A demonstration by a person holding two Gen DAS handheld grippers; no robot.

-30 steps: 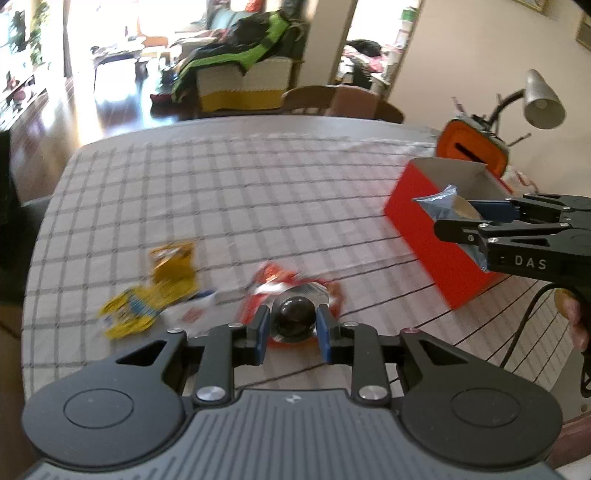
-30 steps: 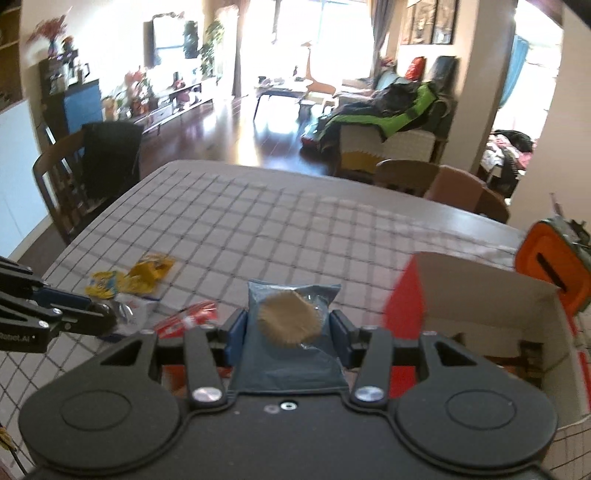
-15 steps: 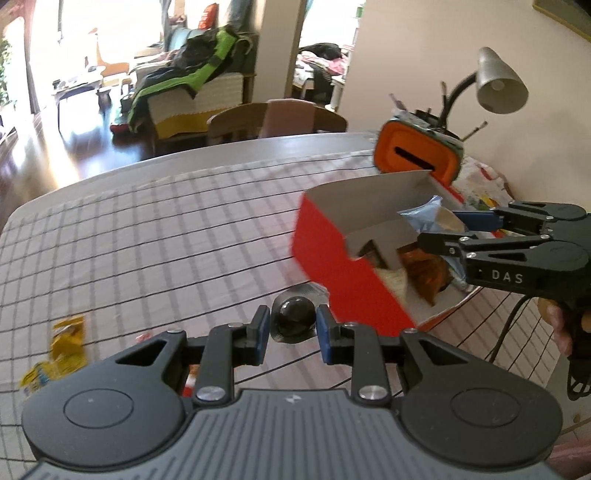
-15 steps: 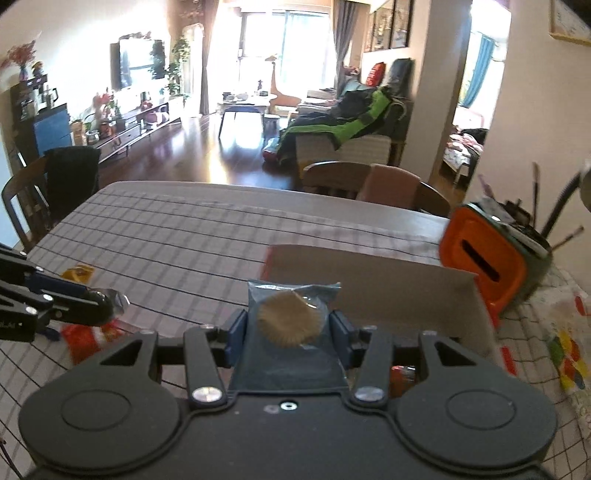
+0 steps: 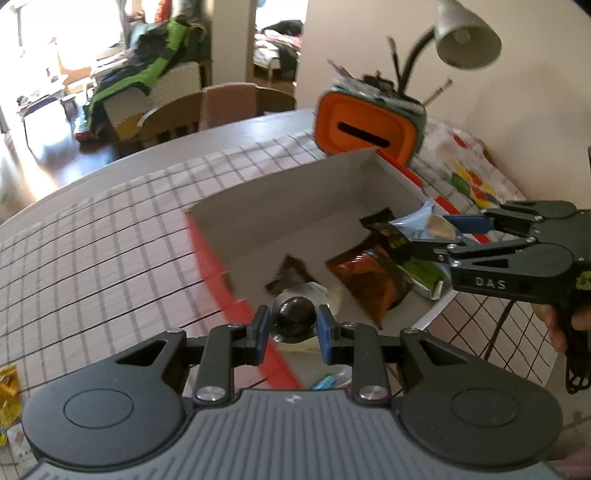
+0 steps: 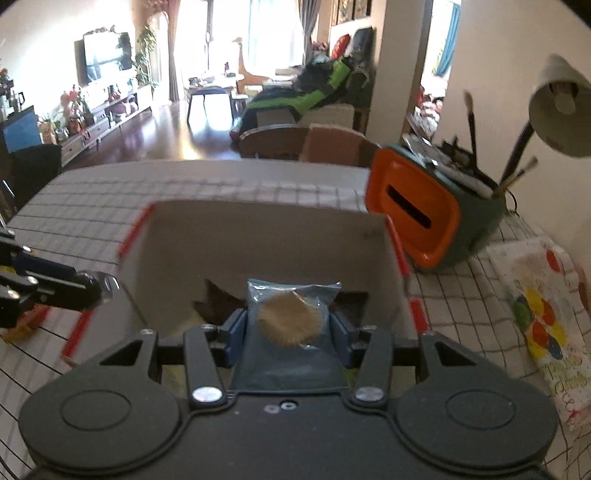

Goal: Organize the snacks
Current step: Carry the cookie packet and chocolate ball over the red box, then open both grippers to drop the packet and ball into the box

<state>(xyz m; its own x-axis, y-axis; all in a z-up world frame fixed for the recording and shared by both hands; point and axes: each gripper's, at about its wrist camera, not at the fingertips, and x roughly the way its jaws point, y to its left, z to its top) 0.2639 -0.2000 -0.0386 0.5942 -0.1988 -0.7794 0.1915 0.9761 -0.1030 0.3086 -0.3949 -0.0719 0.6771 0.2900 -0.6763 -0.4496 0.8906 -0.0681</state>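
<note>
My left gripper [image 5: 291, 325] is shut on a dark round snack in clear wrap [image 5: 295, 317], held over the near left rim of the red box [image 5: 214, 254]. My right gripper [image 6: 288, 325] is shut on a blue packet with a round cracker [image 6: 291, 321], held above the box's inside [image 6: 258, 243]. From the left wrist view the right gripper [image 5: 447, 236] hangs over the box's right side with the blue packet [image 5: 421, 221]. Several snack bags, one brown-orange [image 5: 369, 280], lie in the box.
An orange and green pen holder [image 5: 365, 125] and a desk lamp [image 5: 465, 33] stand behind the box. A colourful cloth [image 6: 543, 321] lies at the right. Yellow snack packets [image 5: 7, 387] lie on the checked tablecloth at far left. Chairs [image 6: 306, 144] stand beyond the table.
Both grippers have moved right and forward with their snacks, from beside the box to over it. The loose snacks on the cloth have dropped out of view to the left.
</note>
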